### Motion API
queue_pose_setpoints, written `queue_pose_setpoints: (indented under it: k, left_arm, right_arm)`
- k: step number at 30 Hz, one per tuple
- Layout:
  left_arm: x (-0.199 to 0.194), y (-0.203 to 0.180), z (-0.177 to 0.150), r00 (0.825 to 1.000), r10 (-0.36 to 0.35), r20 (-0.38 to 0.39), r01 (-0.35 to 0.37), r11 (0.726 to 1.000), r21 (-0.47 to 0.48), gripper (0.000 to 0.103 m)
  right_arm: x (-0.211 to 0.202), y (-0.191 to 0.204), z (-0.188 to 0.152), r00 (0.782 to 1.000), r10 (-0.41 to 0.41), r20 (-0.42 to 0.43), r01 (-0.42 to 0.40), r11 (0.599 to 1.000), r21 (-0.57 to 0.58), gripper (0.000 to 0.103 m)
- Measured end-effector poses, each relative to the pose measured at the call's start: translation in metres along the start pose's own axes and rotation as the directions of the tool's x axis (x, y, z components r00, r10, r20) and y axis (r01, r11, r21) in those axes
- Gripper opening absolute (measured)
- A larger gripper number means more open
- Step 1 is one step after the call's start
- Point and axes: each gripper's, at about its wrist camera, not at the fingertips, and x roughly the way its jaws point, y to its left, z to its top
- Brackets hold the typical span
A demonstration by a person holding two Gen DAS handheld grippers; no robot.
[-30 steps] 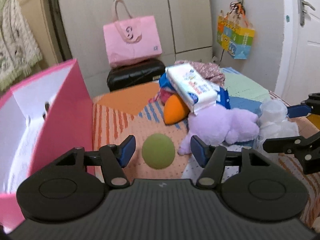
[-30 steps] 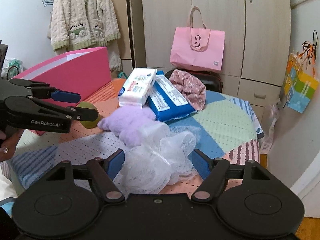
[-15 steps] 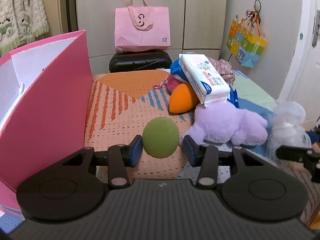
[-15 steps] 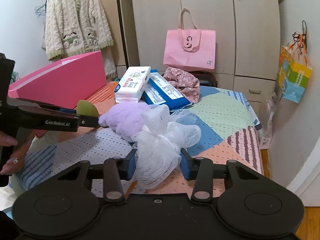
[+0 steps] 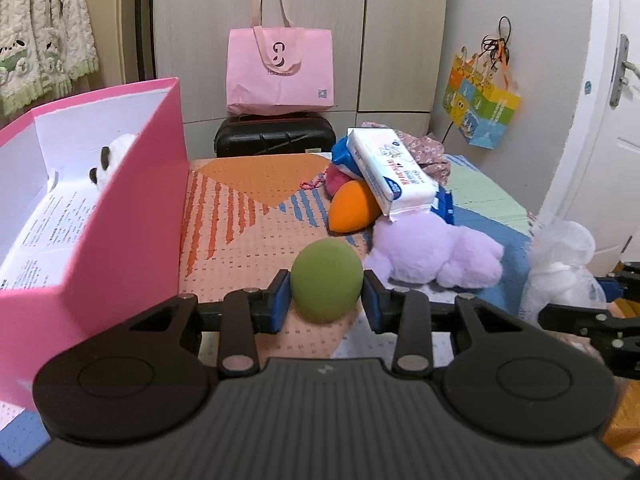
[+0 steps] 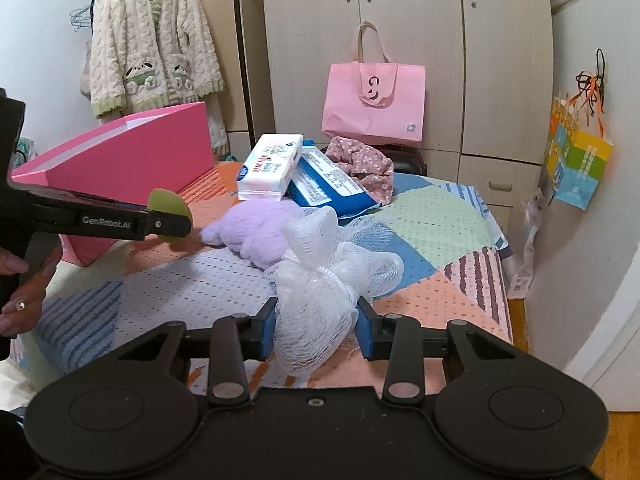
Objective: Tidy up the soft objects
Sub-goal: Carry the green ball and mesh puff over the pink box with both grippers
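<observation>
A green foam ball (image 5: pixel 326 280) sits on the patterned bedspread between the blue pads of my left gripper (image 5: pixel 326 302); the jaws are closing and both pads touch its sides. From the right wrist view the ball (image 6: pixel 166 202) shows behind the left gripper's tip. My right gripper (image 6: pixel 316 320) is closing on a white mesh bath pouf (image 6: pixel 320 276), whose netting is squeezed between the pads. A purple plush toy (image 5: pixel 432 252) lies between the two grippers. The open pink box (image 5: pixel 132 216) stands at the left with a panda plush (image 5: pixel 112 160) inside.
An orange foam egg (image 5: pixel 352 212), a white tissue pack (image 5: pixel 392 172), a blue pack (image 6: pixel 332 184) and floral cloth (image 6: pixel 364 160) pile up at the back. A pink tote (image 5: pixel 280 68) rests on a black case (image 5: pixel 276 136) beyond the bed. A hand (image 6: pixel 24 292) holds the left gripper.
Both grippers have narrowed: the left pads came in from either side of the green ball to touch it, and the right pads closed onto the mesh pouf. The left view rolled level.
</observation>
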Motion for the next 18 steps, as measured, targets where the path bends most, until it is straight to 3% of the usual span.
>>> queue_pose_setpoints:
  k: [7, 18]
  left_arm:
    - [-0.030, 0.007, -0.006, 0.998, -0.056, -0.015, 0.055, 0.998, -0.030, 0.037]
    - [-0.080, 0.013, -0.012, 0.995, -0.102, -0.013, 0.102, 0.995, -0.005, 0.037]
  right_arm:
    - [-0.017, 0.022, 0.003, 0.999, 0.042, 0.006, -0.041, 0.999, -0.027, 0.044]
    - [-0.037, 0.070, 0.025, 0.982, 0.186, -0.041, -0.190, 0.976, -0.103, 0.043]
